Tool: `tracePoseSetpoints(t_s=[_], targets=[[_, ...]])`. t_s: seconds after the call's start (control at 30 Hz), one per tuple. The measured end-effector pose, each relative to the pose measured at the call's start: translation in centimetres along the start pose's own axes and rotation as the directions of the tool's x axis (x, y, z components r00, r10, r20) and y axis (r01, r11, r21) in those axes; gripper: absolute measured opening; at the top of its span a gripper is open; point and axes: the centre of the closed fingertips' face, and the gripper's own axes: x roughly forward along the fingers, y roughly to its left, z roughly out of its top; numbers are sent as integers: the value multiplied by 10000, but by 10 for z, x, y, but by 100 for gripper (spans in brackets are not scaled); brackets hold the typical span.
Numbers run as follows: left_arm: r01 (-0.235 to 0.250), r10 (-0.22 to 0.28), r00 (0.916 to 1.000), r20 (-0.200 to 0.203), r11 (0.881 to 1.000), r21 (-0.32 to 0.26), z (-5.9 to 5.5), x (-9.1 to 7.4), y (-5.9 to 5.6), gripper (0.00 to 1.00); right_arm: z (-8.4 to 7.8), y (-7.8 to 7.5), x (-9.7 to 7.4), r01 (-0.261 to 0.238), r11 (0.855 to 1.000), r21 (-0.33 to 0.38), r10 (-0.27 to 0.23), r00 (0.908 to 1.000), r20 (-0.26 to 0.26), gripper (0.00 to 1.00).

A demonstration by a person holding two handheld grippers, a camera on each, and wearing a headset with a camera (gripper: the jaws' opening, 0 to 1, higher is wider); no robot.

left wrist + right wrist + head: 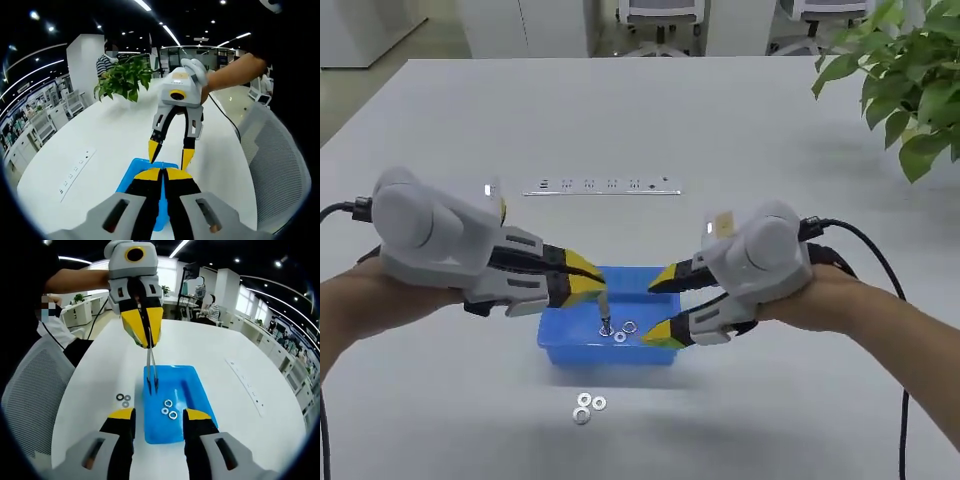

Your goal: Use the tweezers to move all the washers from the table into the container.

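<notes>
From over the person's shoulders, the left gripper (588,275) had its fingers closed on a pair of tweezers (604,310), which hung tips-down inside the blue container (560,338) near the front edge of the white bench (620,120). The right gripper (655,312) came in from the other side with its fingers spread apart, holding nothing, above the container. A few washers (623,332) lay on the container's floor by the tweezer tips, and a small cluster of loose washers (588,406) sat on the bench just in front of it. A power strip (602,186) lay farther back and a leafy plant (910,90) stood at the far right. In the left gripper view, its yellow fingertips (150,175) were pressed together over the container (131,175), facing the right gripper (171,154), whose fingers stood parted. In the right gripper view, its own fingers (122,416) were wide apart at the container's near end; the tweezers (151,370) reached down from the left gripper (146,337), three washers (168,409) lay inside, and the loose washers (123,399) rested just beside the wall.
</notes>
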Motion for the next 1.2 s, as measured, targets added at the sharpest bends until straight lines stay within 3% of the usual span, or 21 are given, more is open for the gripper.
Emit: tracePoseSetpoints(t_s=[0.33, 0.7, 1.0, 1.2], targets=[[95, -95, 9999, -67, 9999, 45, 2, -6, -10, 6, -15, 8, -13, 362, 9981, 502, -354, 9992, -172, 49], [365, -364, 9993, -118, 9992, 160, 1, -6, -25, 6, -18, 17, -19, 599, 9951, 784, -598, 9982, -41, 55], [509, -509, 9986, -168, 9987, 4, -12, -2, -40, 6, -26, 28, -22, 638, 9916, 1124, -633, 9980, -79, 63], [532, -535, 9983, -243, 9985, -121, -21, -1, -43, 6, -30, 36, -22, 641, 9899, 1266, -642, 9979, -32, 70]])
